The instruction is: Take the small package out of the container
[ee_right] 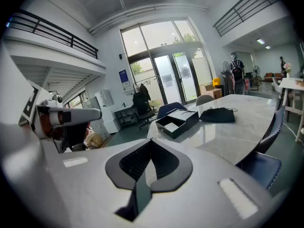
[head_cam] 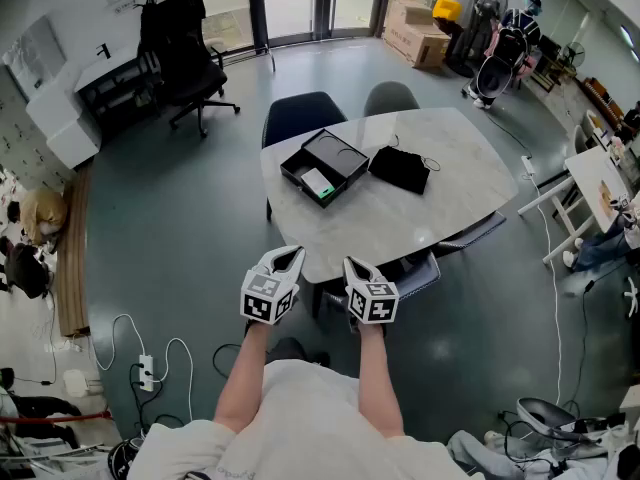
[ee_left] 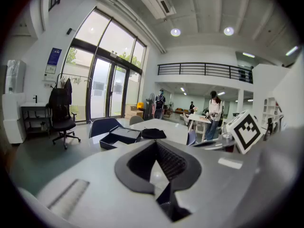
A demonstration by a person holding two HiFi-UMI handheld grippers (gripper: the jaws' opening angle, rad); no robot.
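Observation:
An open black container (head_cam: 322,168) lies on the marble table (head_cam: 460,168), its lid beside the tray. A small white and green package (head_cam: 317,184) rests inside the tray. Both grippers hang short of the table's near edge, well away from the container. My left gripper (head_cam: 290,256) is shut with nothing in it, and so is my right gripper (head_cam: 352,264). The left gripper view looks past the shut left gripper (ee_left: 156,142) to the container (ee_left: 118,137). Beyond the shut right gripper (ee_right: 151,140), the right gripper view shows the container (ee_right: 176,121) and the package (ee_right: 171,126).
A black pouch (head_cam: 400,169) lies right of the container. Two chairs (head_cam: 300,116) stand at the table's far side, another chair (head_cam: 425,273) is tucked under the near edge. An office chair (head_cam: 185,68) stands far left. Cables and a power strip (head_cam: 147,373) lie on the floor.

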